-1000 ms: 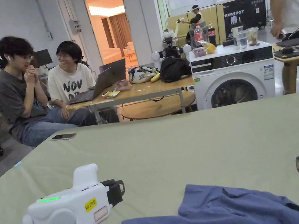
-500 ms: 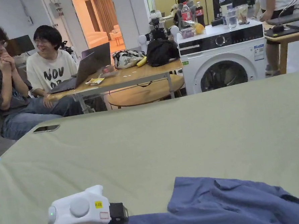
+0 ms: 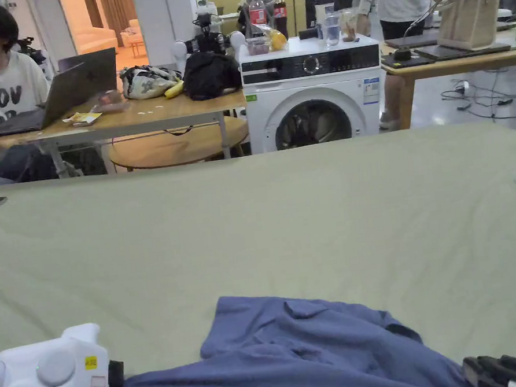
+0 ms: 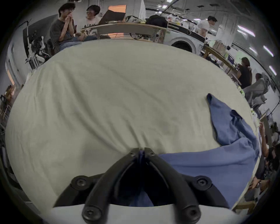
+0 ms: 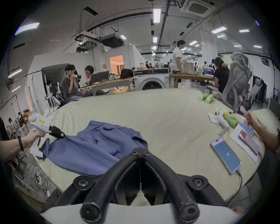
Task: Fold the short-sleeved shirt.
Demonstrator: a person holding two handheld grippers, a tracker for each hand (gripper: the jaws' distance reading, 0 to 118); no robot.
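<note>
Left hand-held gripper pinches the shirt's edge (left side).

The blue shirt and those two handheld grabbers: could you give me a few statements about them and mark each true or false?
1. The blue shirt lies crumpled on a green-covered table. True.
2. The left gripper has its jaws closed on a bit of the shirt's fabric. True.
3. The right gripper has its jaws spread wide open. False: in the right gripper view its jaws meet, and nothing shows between the tips.
4. The shirt is already folded into a neat rectangle. False: it is bunched and uneven.
5. A washing machine stands beyond the table. True.
</note>
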